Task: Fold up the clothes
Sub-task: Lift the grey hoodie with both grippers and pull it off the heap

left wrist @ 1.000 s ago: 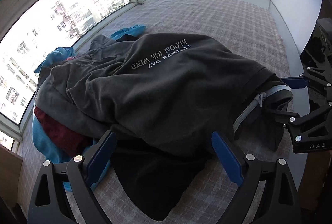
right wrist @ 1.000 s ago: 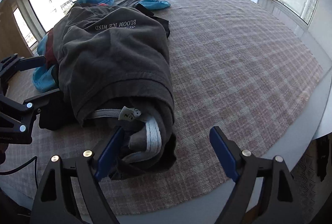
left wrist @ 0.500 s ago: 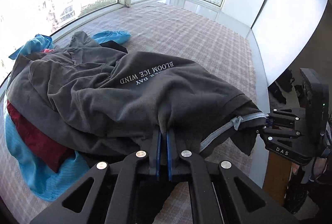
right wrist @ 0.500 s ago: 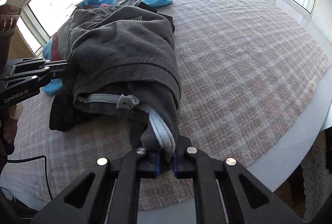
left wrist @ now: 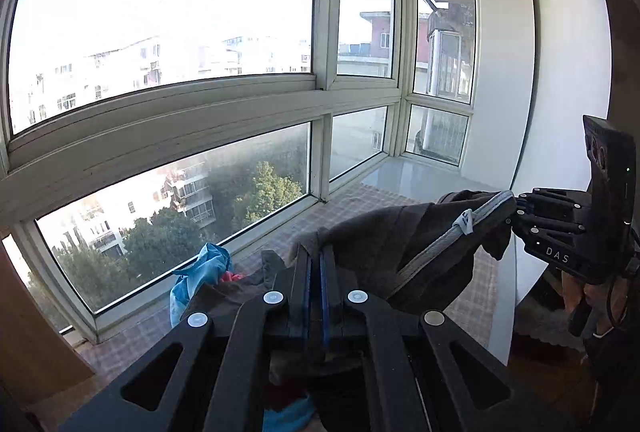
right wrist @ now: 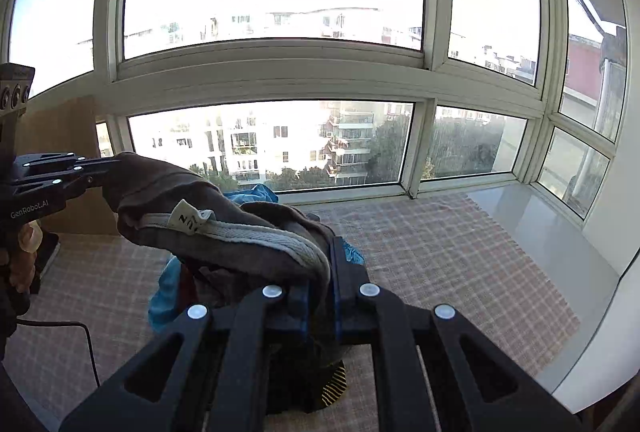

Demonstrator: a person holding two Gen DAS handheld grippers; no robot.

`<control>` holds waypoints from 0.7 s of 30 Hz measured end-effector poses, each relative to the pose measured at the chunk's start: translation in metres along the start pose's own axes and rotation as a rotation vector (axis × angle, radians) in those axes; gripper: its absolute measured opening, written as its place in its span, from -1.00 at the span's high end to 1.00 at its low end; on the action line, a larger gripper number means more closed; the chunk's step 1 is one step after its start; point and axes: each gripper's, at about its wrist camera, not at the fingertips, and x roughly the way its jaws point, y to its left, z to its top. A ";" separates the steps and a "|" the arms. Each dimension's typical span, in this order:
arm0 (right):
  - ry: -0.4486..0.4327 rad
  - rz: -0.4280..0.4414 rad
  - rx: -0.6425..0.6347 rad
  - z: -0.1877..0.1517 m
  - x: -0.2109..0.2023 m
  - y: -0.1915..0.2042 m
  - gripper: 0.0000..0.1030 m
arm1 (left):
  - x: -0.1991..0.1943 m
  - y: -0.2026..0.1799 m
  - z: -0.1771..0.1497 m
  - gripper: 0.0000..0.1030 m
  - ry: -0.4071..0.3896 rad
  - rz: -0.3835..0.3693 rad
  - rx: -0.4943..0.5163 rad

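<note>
1. The left gripper [left wrist: 316, 272] sits at the lower centre of the left wrist view, and its 2 blue jaws are pressed together on an edge of the dark grey shirt [left wrist: 384, 244].
2. The right gripper [right wrist: 322, 288] sits at the lower centre of the right wrist view. Its jaws pinch the same shirt [right wrist: 240, 216] at the collar, where the pale ribbed band [right wrist: 280, 244] bends down between them.
3. The shirt hangs in the air between the 2 grippers, above the checked cloth [right wrist: 440, 252] that covers the surface under the windows.
4. In the left wrist view the right gripper [left wrist: 516, 209] shows at the right edge, gripping the collar end; a hand [left wrist: 580, 296] holds it from below.
5. In the right wrist view the left gripper [right wrist: 108, 167] shows at the left edge, with fingers [right wrist: 24, 252] of a hand under it.
6. A small white label [right wrist: 186, 218] stands out from the collar band.
7. Under the lifted shirt lies a pile with blue fabric [left wrist: 204, 264] and something red, near the window frame [left wrist: 200, 123].
</note>
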 end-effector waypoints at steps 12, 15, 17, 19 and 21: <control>-0.072 0.312 -0.204 0.093 -0.086 0.170 0.84 | -0.222 0.074 -0.019 0.94 -0.068 0.215 -0.028; 0.006 0.403 -0.224 0.076 -0.069 0.214 0.84 | -0.247 0.094 -0.061 0.94 0.013 0.241 -0.088; 0.060 0.459 -0.238 0.062 -0.056 0.242 0.84 | -0.255 0.105 -0.100 0.94 0.081 0.277 -0.118; 0.142 0.498 -0.251 0.038 -0.027 0.272 0.84 | -0.242 0.120 -0.147 0.94 0.180 0.287 -0.180; 0.243 0.504 -0.273 0.003 0.002 0.307 0.84 | -0.227 0.137 -0.194 0.94 0.284 0.293 -0.246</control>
